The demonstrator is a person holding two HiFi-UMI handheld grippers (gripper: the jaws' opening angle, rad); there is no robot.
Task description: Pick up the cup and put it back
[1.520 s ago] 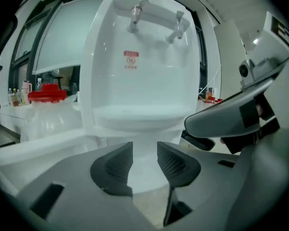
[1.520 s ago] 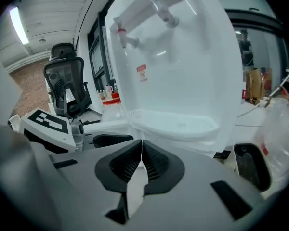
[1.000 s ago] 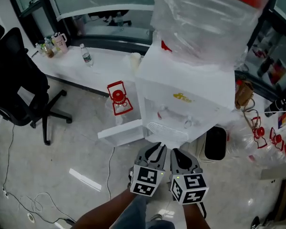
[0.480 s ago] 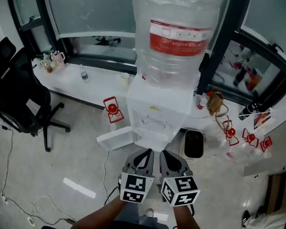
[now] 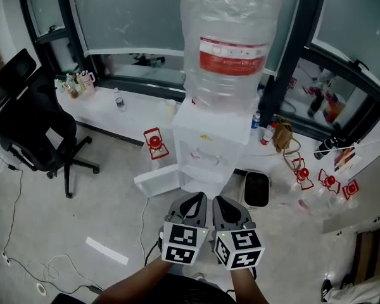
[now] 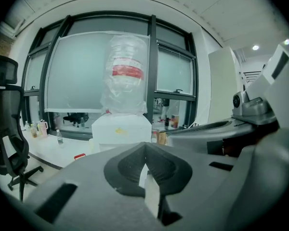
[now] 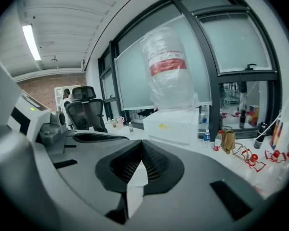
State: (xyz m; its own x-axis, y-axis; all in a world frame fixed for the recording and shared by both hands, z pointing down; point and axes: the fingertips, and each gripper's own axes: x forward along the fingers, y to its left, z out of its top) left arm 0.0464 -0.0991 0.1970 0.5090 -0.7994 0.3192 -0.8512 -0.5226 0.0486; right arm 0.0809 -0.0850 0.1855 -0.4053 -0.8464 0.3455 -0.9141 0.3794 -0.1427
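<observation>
A white water dispenser [image 5: 210, 145] with a big clear bottle [image 5: 230, 40] stands ahead of me. A small pale cup [image 5: 171, 109] stands on the long white table [image 5: 130, 113] just left of the dispenser. My left gripper [image 5: 194, 199] and right gripper [image 5: 219, 202] are held side by side low in the head view, short of the dispenser and pointing at it. Both are shut with nothing between the jaws. In the left gripper view the left gripper [image 6: 145, 147] aims at the dispenser [image 6: 121, 130]. The right gripper [image 7: 141, 144] points at the dispenser [image 7: 173, 125] too.
A black office chair [image 5: 31, 128] stands at the left. Small bottles [image 5: 120, 100] and cups are on the white table. A white panel [image 5: 157, 180] and a black bin [image 5: 256, 189] sit by the dispenser's foot. Cables [image 5: 25, 258] lie on the floor; red items [image 5: 323, 181] are at the right.
The dispenser has moved away and looks smaller, with its whole bottle now in view. Both grippers have dropped a little in the picture and stay side by side.
</observation>
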